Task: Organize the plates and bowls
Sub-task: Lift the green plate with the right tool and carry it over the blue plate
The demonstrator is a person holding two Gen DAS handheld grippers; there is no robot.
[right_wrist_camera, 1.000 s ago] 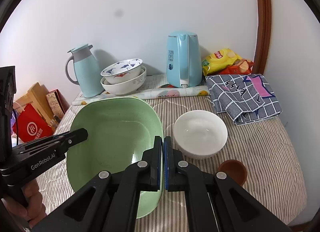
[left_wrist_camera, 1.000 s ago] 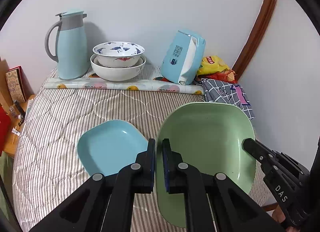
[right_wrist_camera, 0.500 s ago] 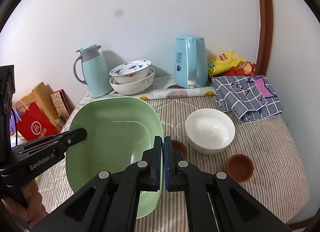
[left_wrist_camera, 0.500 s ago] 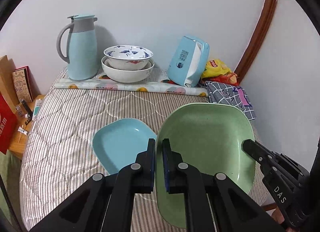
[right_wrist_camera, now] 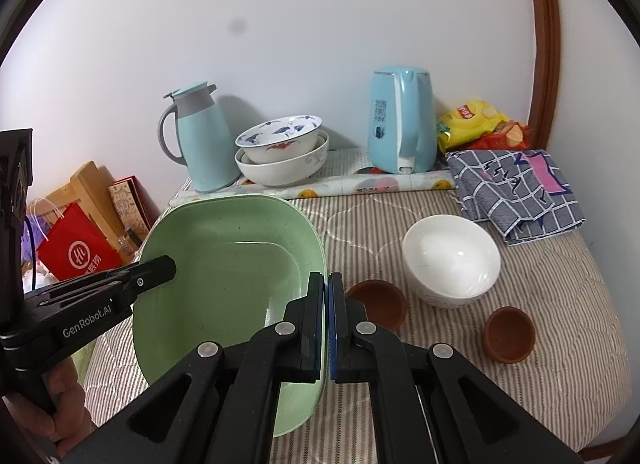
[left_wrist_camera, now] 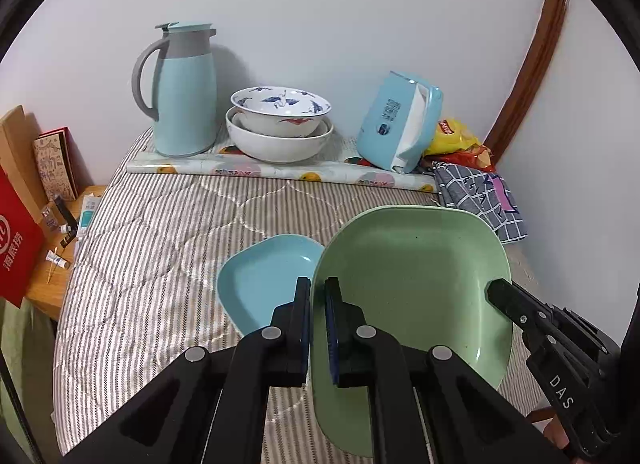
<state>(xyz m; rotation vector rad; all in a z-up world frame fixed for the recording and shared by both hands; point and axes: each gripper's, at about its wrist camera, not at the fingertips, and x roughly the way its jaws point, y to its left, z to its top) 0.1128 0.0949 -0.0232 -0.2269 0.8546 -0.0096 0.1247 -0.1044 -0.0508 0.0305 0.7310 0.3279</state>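
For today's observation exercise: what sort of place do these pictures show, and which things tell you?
Probably a corner of a home. A table under a striped quilted cover stands against the wall, holding a thermos jug, an electric kettle and stacked bowls.

Soft, even indoor light; both views sharp. Fisheye bends the door frame (right_wrist_camera: 544, 44) and blackens corners. Faint shadows behind the jug (left_wrist_camera: 180, 92); glare in the white bowl (right_wrist_camera: 452, 260).
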